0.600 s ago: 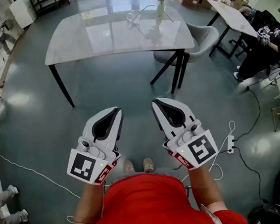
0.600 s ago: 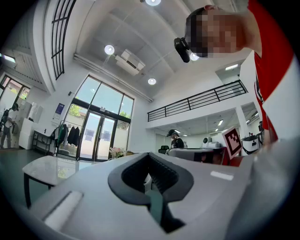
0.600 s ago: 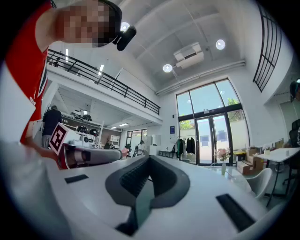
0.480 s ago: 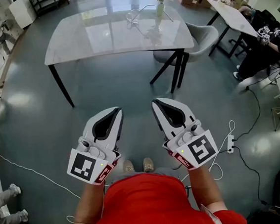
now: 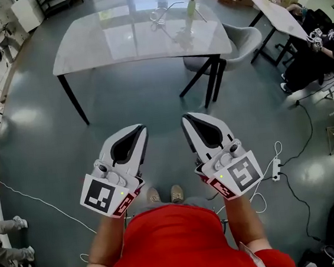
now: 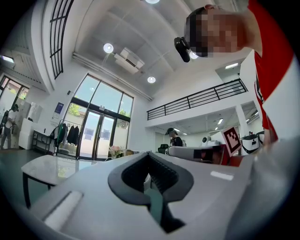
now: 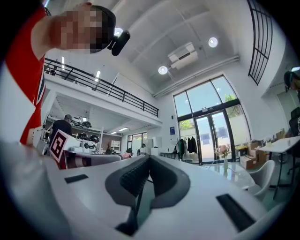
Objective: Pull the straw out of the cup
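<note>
Two things matter most here, and the largest is the desk (image 5: 116, 46), a pale glossy top on dark legs, standing well ahead of the person across open floor. A grey chair (image 5: 238, 48) sits tucked at the desk's right end.

Short of the desk's near edge, well apart from it, the left gripper (image 5: 140, 128) and the right gripper (image 5: 187, 119) are held side by side, pointing toward the desk. Each has its jaws fully together with nothing between them.

On the desk's far side, toward its right end, stands a slim vase (image 5: 190, 8) of pink flowers. Just left of the vase is a small clear cup (image 5: 156, 18). A thin pale line leaning out of it toward the vase is probably the straw (image 5: 168, 7), though it is too small to be sure.

The task looks not yet begun. The straw should be very light and easily crushed, so a gentle pinch on its exposed upper part suits it. The cup looks light and likely to tip, so bracing its wall with the other jaws seems wise.
</note>
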A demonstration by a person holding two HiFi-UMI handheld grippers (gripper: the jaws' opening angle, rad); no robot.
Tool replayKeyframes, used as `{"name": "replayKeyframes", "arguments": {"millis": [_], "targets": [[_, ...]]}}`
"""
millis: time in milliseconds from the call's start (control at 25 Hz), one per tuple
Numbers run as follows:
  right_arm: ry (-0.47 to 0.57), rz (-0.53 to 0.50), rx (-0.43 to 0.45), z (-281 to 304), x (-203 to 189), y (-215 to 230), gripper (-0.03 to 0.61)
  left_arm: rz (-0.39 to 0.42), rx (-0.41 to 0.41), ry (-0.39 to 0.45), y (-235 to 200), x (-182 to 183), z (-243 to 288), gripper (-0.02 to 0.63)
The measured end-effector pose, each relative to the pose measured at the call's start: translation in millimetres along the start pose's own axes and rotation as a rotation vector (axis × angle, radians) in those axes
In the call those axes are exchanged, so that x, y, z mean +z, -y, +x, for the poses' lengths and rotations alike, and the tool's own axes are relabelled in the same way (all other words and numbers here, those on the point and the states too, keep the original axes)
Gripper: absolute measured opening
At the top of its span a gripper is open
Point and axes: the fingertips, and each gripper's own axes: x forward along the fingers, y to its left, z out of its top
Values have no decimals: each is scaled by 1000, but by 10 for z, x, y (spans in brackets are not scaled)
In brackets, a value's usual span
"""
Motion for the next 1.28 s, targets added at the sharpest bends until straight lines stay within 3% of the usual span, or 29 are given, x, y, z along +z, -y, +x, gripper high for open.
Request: {"name": "replayKeyframes", "arguments": {"millis": [840, 1280], "targets": [[-16, -18, 23, -249, -83, 842, 0, 76, 72, -16, 37, -50, 720, 5], [-36, -36, 26, 367, -186, 1333, 0, 92, 68, -4, -537, -110, 1259, 5]]}}
